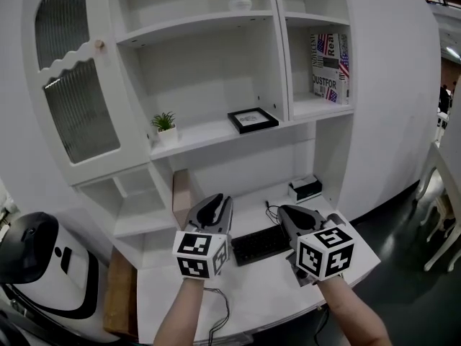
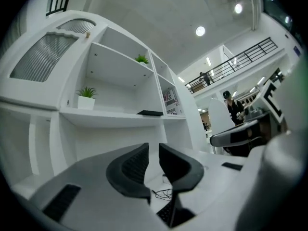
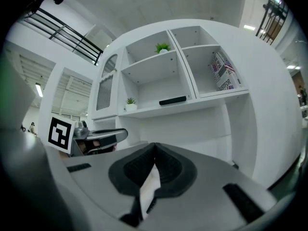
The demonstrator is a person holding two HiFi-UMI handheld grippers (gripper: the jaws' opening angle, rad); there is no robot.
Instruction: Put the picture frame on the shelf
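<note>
The picture frame point(image 1: 253, 120), black with a white inside, lies flat on the middle shelf point(image 1: 209, 132) of the white wall unit; it also shows as a dark slab in the left gripper view point(image 2: 150, 113) and the right gripper view point(image 3: 172, 100). Both grippers hang low over the desk, well below and in front of that shelf. My left gripper point(image 1: 216, 206) point(image 2: 154, 147) has a narrow gap between its jaws and nothing in it. My right gripper point(image 1: 292, 216) point(image 3: 154, 146) is shut, tips touching, empty.
A small potted plant point(image 1: 165, 125) stands left of the frame on the same shelf. A flag-printed box point(image 1: 330, 67) fills the right compartment. On the desk lie a keyboard point(image 1: 259, 244), a small black-and-white device point(image 1: 306, 187) and a cable point(image 1: 220, 314). A ribbed-glass cabinet door point(image 1: 72, 85) is at left.
</note>
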